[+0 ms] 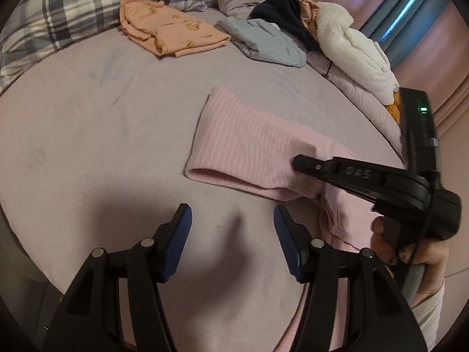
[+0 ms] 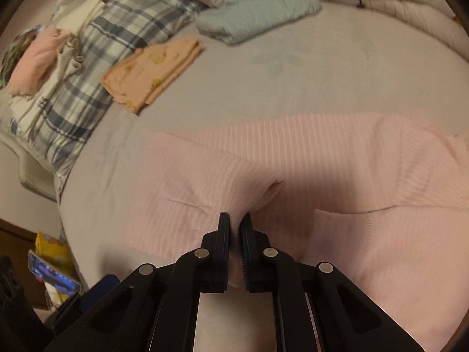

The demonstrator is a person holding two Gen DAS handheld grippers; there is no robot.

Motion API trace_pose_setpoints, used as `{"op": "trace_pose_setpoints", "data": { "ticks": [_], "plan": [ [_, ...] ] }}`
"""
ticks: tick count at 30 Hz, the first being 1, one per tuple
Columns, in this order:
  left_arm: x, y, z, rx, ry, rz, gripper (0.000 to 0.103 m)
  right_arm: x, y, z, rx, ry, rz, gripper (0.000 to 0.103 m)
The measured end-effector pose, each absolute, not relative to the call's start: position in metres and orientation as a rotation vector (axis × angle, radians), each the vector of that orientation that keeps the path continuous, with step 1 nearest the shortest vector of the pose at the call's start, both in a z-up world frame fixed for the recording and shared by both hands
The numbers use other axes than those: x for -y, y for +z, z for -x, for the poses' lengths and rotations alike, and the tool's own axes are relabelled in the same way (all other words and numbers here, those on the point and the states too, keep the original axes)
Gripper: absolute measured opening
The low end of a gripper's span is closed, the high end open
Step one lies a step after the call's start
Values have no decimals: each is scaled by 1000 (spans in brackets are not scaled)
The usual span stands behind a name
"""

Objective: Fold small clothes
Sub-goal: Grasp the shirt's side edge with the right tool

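My right tool [image 2: 234,223] pinches a soft fold of the ribbed pink striped garment [image 2: 293,158] lying flat on the lilac bed [image 2: 293,82]; my left tool [image 1: 233,220] hangs agape above the sheet.

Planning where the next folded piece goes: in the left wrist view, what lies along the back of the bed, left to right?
Plaid pillow → folded orange garment → grey-blue garment → dark navy garment → white fleece.

Black left gripper [image 1: 233,242], blue ribbed pads [image 1: 178,243], silver pivot screws
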State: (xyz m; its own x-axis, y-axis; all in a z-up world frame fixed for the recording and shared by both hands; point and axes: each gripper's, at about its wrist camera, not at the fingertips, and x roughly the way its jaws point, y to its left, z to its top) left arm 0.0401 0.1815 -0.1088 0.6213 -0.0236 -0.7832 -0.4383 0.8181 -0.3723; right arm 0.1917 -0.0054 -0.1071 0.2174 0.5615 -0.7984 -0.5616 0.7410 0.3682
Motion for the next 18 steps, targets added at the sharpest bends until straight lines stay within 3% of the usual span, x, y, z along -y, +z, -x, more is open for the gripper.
{"op": "trace_pose_setpoints", "data": {
  "ticks": [10,18],
  "plan": [
    [-166,-79,-37,-813,198,557,58,48,-36,-180,-904,797,-57,9],
    [-157,-69,-35,-791,175,552,59,80,-10,-170,-808,748,-44,9]
  ]
}}
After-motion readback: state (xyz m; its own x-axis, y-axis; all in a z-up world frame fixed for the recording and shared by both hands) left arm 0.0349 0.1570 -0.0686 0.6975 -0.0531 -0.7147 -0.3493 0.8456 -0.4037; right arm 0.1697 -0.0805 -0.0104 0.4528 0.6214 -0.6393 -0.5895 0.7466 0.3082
